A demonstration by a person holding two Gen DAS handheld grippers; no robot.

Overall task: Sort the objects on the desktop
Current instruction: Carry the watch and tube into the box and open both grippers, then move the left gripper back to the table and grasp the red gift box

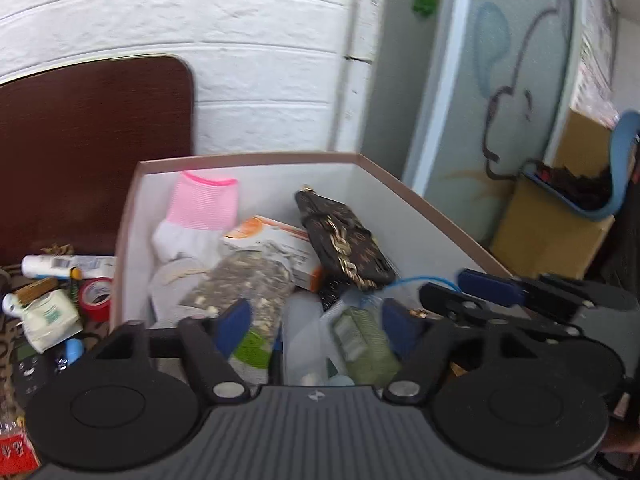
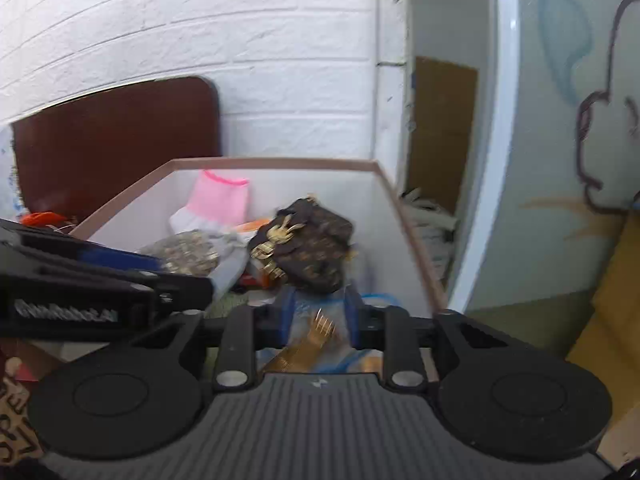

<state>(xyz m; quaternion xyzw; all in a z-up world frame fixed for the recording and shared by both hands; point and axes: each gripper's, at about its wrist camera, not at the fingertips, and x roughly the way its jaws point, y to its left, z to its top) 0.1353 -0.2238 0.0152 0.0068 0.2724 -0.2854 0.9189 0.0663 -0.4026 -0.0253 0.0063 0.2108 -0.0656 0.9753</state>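
A white box with a brown rim holds a pink-and-white sock, an orange-and-white carton, a brown patterned pouch with a gold chain, a bag of dried bits and a green pack. My left gripper is open over the box with nothing between its blue pads. My right gripper is narrowly closed on a gold comb-like item over the box's right side; it also shows in the left wrist view.
On the table left of the box lie a white tube, red tape roll, white packet and a dark remote. A brown board leans on the white brick wall. Cardboard boxes and a blue bin stand to the right.
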